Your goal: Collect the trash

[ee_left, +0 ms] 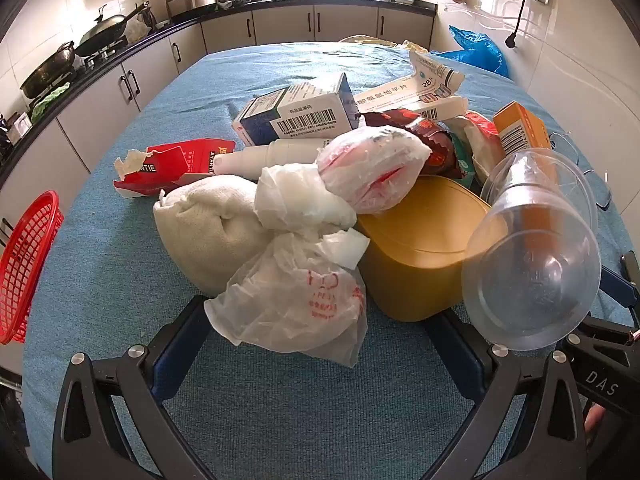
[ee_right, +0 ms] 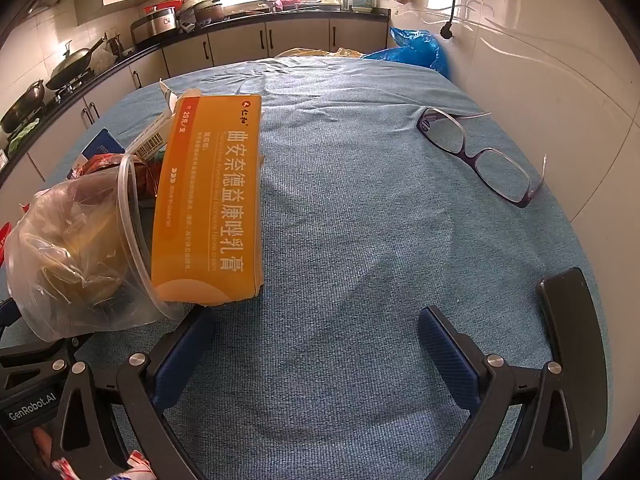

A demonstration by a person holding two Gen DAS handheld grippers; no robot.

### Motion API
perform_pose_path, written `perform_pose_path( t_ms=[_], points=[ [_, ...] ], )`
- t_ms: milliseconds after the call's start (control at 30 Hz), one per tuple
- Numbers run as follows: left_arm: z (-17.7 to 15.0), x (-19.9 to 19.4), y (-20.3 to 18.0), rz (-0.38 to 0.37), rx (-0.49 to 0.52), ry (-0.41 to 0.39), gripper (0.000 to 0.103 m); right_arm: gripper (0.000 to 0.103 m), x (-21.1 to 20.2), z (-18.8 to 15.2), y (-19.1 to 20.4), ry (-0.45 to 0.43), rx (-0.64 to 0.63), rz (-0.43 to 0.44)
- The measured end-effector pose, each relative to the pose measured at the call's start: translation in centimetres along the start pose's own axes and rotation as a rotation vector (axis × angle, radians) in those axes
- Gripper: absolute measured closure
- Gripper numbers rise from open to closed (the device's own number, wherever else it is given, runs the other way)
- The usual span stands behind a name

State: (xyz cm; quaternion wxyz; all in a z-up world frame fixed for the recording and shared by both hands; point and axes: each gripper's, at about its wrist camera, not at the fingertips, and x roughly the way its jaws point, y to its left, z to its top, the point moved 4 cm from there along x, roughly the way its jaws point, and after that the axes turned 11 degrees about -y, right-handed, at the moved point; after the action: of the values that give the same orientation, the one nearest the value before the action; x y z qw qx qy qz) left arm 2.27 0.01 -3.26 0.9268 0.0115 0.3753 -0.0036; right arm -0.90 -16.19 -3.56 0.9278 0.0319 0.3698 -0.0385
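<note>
**Both grippers spread wide at the near edge of the trash heap**

The left gripper (ee_left: 316, 344) stands with its jaws fully apart above the blue tablecloth (ee_left: 132, 264), gripping nothing. A crumpled white plastic bag with red print (ee_left: 296, 300) lies right between the fingertips, its near end reaching into the gap; whether the pads touch it cannot be told. Just beyond it sit a cream towel roll (ee_left: 208, 228), a mustard-yellow plastic tub (ee_left: 420, 248) and more wadded bags. A clear plastic cup (ee_left: 532, 256) lies on its side over the right finger. Farther ahead are medicine cartons, a white bottle (ee_left: 260, 158) and a torn red carton (ee_left: 180, 164). A red mesh basket (ee_left: 28, 264) sits far left of the jaws.

The right gripper (ee_right: 316, 356) is likewise wide open and empty, with bare cloth between its fingers. An orange ointment box (ee_right: 212, 200) stands just ahead of its left finger, touching the clear cup. Purple-framed glasses (ee_right: 476, 156) lie well ahead, to the right.
</note>
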Motion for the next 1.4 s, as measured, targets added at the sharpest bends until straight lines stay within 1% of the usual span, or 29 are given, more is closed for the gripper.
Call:
perform_pose_path(
  t_ms=[67, 133, 200, 233, 267, 300, 333, 400, 467, 500, 567, 600, 700, 733, 833, 933, 967, 1000, 1033, 1133, 1200, 1400],
  points=[
    [-0.2, -0.2, 0.0, -0.001, -0.003, -0.003, 0.000, 0.000, 0.0, 0.0, 0.1, 0.000, 0.000, -0.008],
    [-0.7, -0.8, 0.2, -0.018, 0.004, 0.002, 0.000, 0.000, -0.1, -0.1, 0.0, 0.001, 0.001, -0.002],
    [-1.7, -2.2, 0.3, -0.028, 0.017, 0.002, 0.000, 0.000, -0.4, -0.3, -0.2, 0.007, -0.010, 0.014],
    [-2.1, -2.5, 0.7, -0.037, 0.023, -0.004, 0.000, 0.000, -0.7, -0.6, -0.3, 0.015, -0.015, 0.021],
    [-2.8, -3.6, 1.0, -0.051, 0.031, -0.018, 0.000, 0.000, -1.2, -1.0, -0.5, 0.022, -0.019, 0.023],
    [-2.9, -4.1, 1.3, -0.050, 0.036, -0.032, 0.000, 0.000, -1.9, -1.4, -0.7, 0.028, -0.021, 0.027],
    [-3.2, -5.1, 1.7, -0.044, 0.047, -0.058, 0.000, 0.000, -2.2, -1.1, -0.5, 0.034, -0.018, 0.036],
    [-3.6, -6.8, 2.5, -0.054, 0.056, -0.099, 0.000, 0.000, -3.8, -1.9, -0.8, 0.019, -0.012, 0.053],
    [-3.5, -7.6, 3.0, -0.076, 0.053, -0.107, 0.000, 0.001, -5.1, -2.4, -0.6, 0.006, -0.002, 0.064],
    [-3.8, -8.5, 3.3, -0.101, 0.042, -0.122, 0.000, 0.001, -6.3, -2.7, -0.7, -0.019, 0.009, 0.077],
    [-4.3, -10.0, 3.2, -0.124, 0.041, -0.164, 0.000, 0.001, -8.6, -3.3, -0.4, -0.062, -0.002, 0.080],
    [-4.8, -11.1, 3.5, -0.128, 0.045, -0.200, 0.000, 0.002, -9.4, -3.4, -0.5, -0.080, -0.011, 0.082],
    [-5.9, -13.3, 4.2, -0.135, 0.034, -0.267, 0.000, 0.005, -12.0, -3.9, -0.4, -0.141, -0.025, 0.089],
    [-6.3, -13.9, 4.5, -0.136, 0.026, -0.284, 0.000, 0.009, -13.4, -4.3, -0.3, -0.178, -0.022, 0.103],
    [-7.4, -15.8, 4.7, -0.118, 0.011, -0.333, 0.000, 0.009, -16.0, -5.2, -0.1, -0.249, 0.008, 0.127],
    [-8.2, -17.2, 5.0, -0.096, -0.007, -0.363, 0.000, 0.009, -18.1, -6.5, 0.4, -0.293, 0.055, 0.174],
    [-8.4, -17.6, 5.1, -0.090, -0.008, -0.371, 0.000, 0.012, -18.6, -7.1, 0.8, -0.308, 0.059, 0.196],
    [-8.7, -17.9, 5.2, -0.080, -0.009, -0.382, 0.000, 0.015, -18.9, -7.5, 1.1, -0.315, 0.046, 0.203],
    [-8.7, -18.3, 5.3, -0.074, -0.006, -0.391, 0.000, 0.021, -19.1, -7.9, 1.2, -0.322, 0.033, 0.203],
    [-8.9, -19.0, 5.1, -0.054, 0.008, -0.417, 0.000, 0.026, -19.2, -8.6, 1.6, -0.321, 0.028, 0.218],
    [-8.7, -19.0, 5.2, -0.055, 0.003, -0.424, 0.000, 0.026, -19.0, -8.6, 1.7, -0.323, 0.021, 0.208],
    [-8.9, -18.3, 5.5, -0.045, 0.001, -0.407, 0.000, 0.026, -19.2, -8.7, 1.9, -0.346, 0.011, 0.218]
  ],
)
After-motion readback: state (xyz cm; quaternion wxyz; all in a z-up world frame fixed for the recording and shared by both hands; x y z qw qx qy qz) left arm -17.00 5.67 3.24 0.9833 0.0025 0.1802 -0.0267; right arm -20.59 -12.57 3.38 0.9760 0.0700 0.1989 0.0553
